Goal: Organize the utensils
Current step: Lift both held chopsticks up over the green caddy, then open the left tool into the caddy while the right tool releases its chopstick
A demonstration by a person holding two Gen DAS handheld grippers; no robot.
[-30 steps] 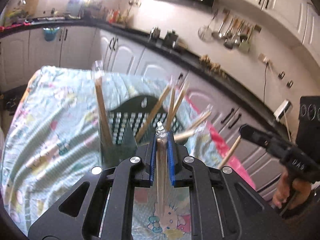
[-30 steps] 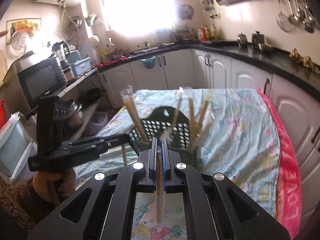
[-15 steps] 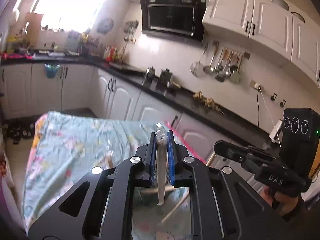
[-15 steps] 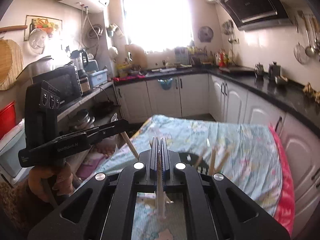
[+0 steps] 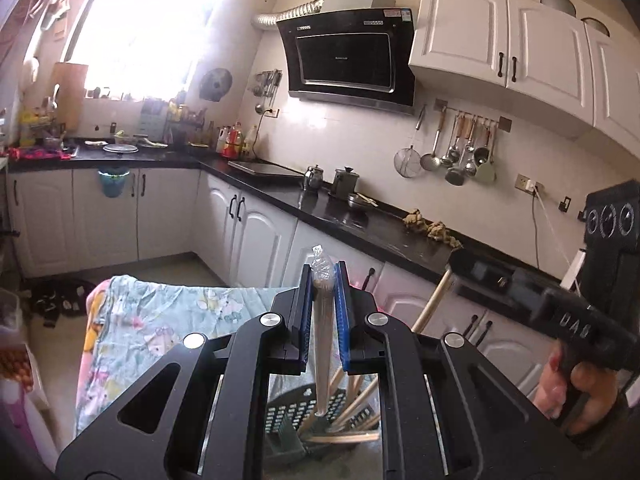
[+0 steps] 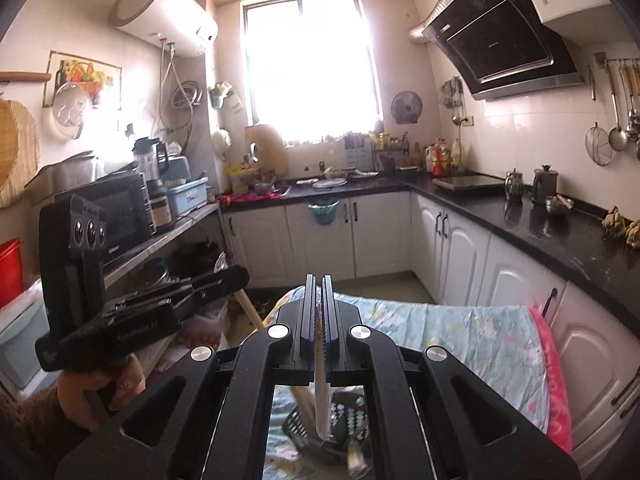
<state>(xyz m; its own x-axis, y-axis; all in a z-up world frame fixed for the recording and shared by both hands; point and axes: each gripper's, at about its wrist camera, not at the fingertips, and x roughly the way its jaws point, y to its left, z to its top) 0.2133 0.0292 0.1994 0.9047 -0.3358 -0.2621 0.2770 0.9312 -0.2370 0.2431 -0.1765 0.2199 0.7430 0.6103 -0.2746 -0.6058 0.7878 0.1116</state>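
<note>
My left gripper is shut on a plastic-wrapped pair of wooden chopsticks, held upright high above the table. My right gripper is shut on another wrapped pair of chopsticks, also raised. Below both, a dark green slotted utensil basket holds several wrapped chopsticks; it also shows in the right wrist view. Each gripper appears in the other's view: the right one and the left one, each with a chopstick hanging from it.
The table has a light blue cartoon cloth with a pink edge. Black counters and white cabinets run around the kitchen. A range hood, hanging ladles and a microwave line the walls.
Both grippers have risen and tilted up from just over the basket, each still holding its chopsticks. The basket has dropped to the bottom of both views.
</note>
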